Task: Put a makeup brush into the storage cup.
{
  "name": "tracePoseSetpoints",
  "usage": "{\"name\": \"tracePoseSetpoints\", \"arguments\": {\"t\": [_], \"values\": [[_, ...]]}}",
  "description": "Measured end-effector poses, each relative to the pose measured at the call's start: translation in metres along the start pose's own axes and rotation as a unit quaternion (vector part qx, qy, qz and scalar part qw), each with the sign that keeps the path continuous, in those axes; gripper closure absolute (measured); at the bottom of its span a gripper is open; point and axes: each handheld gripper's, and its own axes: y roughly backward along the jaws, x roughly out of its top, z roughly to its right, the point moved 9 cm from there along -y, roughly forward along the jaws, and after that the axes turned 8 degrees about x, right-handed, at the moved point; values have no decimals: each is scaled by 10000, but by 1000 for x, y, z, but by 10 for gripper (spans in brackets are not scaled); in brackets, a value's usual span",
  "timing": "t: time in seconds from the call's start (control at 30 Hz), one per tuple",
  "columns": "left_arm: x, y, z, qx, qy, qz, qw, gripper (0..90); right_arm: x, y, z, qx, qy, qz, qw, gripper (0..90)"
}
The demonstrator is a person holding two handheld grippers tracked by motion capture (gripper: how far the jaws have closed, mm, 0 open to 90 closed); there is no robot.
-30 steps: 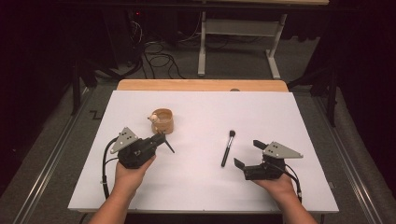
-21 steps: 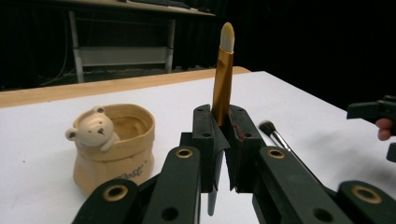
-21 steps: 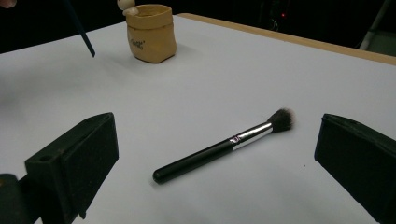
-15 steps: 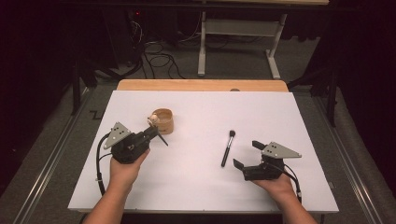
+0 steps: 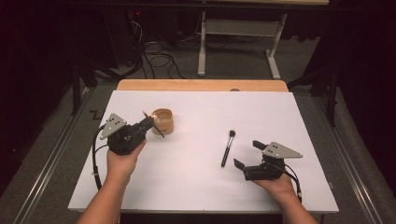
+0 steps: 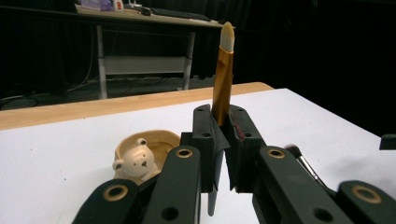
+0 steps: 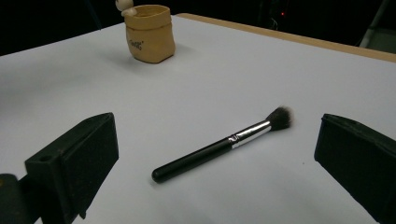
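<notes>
My left gripper (image 5: 148, 125) is shut on a slim gold-handled brush (image 6: 223, 74) with a pale tip, held above the white table just left of the cup. In the left gripper view the jaws clamp the handle and the tip stands upright. The tan cup (image 5: 163, 121) with a small bear figure (image 6: 133, 161) on its rim stands beside them. A black-handled makeup brush (image 5: 227, 148) lies flat at mid-table, bristles pointing away. My right gripper (image 5: 246, 154) rests open near the front right. In the right gripper view this black brush (image 7: 224, 144) lies between and ahead of the wide-spread jaws, untouched.
The white sheet (image 5: 201, 107) covers the table, with a wooden strip (image 5: 201, 85) along the far edge. Beyond it are a dark floor, cables and a desk frame (image 5: 238, 46). Cables trail from both grippers toward the front edge.
My left gripper has lifted and shifted left with the gold brush, which now points more toward the cup. The right gripper and the black brush have not moved.
</notes>
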Motion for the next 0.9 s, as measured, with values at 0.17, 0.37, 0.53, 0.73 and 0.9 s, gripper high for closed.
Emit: {"name": "tracePoseSetpoints", "arguments": {"t": [0.17, 0.37, 0.53, 0.73, 0.9], "values": [[7, -5, -1, 13, 20, 36, 10000, 832, 0, 0, 0, 14, 28, 7, 10000, 4], [16, -14, -2, 92, 6, 39, 9999, 831, 0, 0, 0, 24, -16, 10, 10000, 4], [22, -20, -4, 146, 9, 74, 9999, 832, 0, 0, 0, 32, 0, 0, 10000, 4], [28, -29, -8, 216, -15, 48, 9998, 831, 0, 0, 0, 52, 15, -9, 10000, 4], [32, -35, -11, 242, 11, 64, 9997, 831, 0, 0, 0, 50, 5, -7, 10000, 4]]}}
